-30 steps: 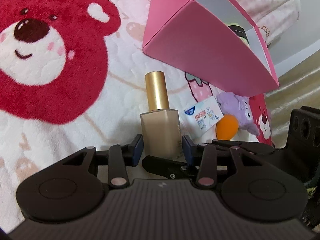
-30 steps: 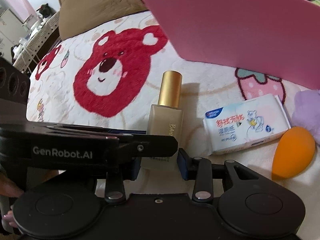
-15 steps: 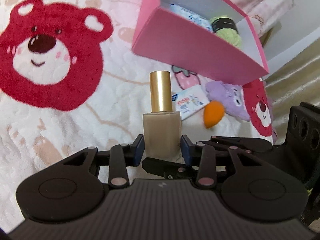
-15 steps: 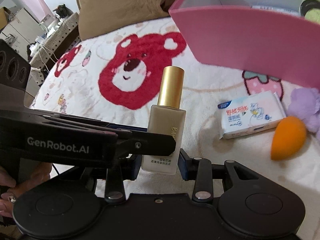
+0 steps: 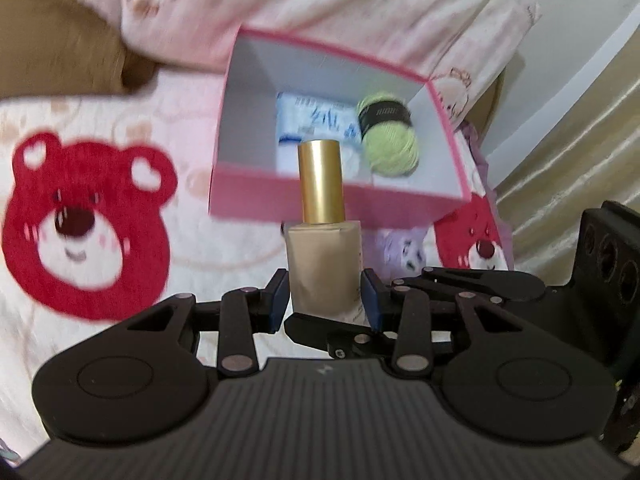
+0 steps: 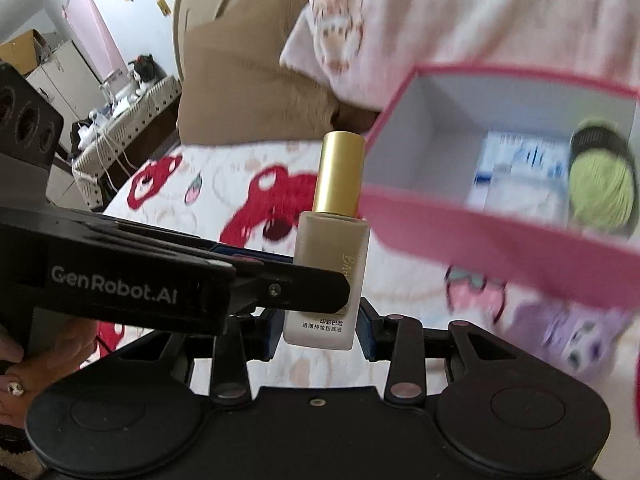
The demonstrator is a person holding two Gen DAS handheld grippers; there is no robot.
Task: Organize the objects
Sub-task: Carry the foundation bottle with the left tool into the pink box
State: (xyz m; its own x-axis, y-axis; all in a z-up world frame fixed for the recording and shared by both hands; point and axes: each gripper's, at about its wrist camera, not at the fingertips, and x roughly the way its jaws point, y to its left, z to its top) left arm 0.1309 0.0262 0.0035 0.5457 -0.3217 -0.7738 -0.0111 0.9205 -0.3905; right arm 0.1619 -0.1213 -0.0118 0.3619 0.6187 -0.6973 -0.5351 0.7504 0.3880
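Compared with one second ago, the bottle (image 5: 324,268) is no longer standing on the bear blanket (image 5: 88,240): both grippers have carried it upward, and now the open top of the pink box (image 5: 336,200) is visible from above, where before only its side wall showed. In the left view the bottle sits in the lower centre of the frame, and its gold cap (image 5: 321,181) overlaps the near wall of the box. The left gripper (image 5: 324,300) has its blue pads pressed on the two sides of the bottle body, and the right gripper (image 6: 320,326) clamps the same body lower down, near the printed label, so both are closed on the bottle. My judgement is that the lift is almost enough and the next step is to bring the bottle over the rim and lower it inside. The bottle is upright, its long axis runs from bottom to top of the frame, with the cap pointing up and leaning slightly to the right in the right view. Inside the box, a white and blue packet (image 5: 316,128) and a ball of green yarn (image 5: 390,140) already lie toward the right half; the left half looks free.
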